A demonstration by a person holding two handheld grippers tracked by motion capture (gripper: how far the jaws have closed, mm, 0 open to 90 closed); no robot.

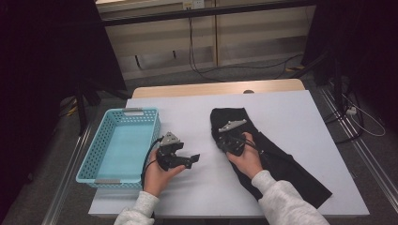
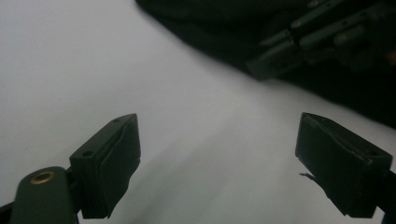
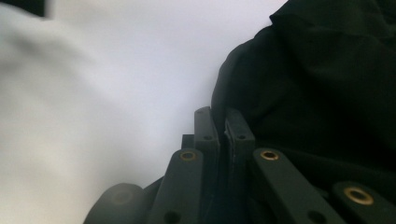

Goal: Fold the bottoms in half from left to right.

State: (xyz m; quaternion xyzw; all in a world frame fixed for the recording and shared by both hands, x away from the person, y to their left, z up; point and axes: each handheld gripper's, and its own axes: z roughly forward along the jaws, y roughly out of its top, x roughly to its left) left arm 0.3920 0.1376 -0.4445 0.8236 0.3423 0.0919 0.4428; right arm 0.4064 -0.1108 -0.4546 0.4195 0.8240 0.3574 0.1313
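A black cloth (image 1: 281, 164) lies in a long strip across the right half of the white table (image 1: 197, 112). My right gripper (image 1: 231, 140) rests over the cloth's left edge, its jaws pressed together. In the right gripper view the shut right gripper (image 3: 222, 114) points at the edge of the black cloth (image 3: 317, 93); whether any fabric is pinched I cannot make out. My left gripper (image 1: 193, 159) is held low over bare table left of the cloth. In its own view the left gripper (image 2: 217, 163) stands wide open with nothing between its jaws, and the right gripper (image 2: 317, 42) lies ahead on the black cloth (image 2: 210, 28).
A light blue plastic basket (image 1: 101, 136) stands at the table's left edge, with nothing in it. Bare white table lies between the basket and the cloth and behind them. Cables run over the floor past the table's far and right sides.
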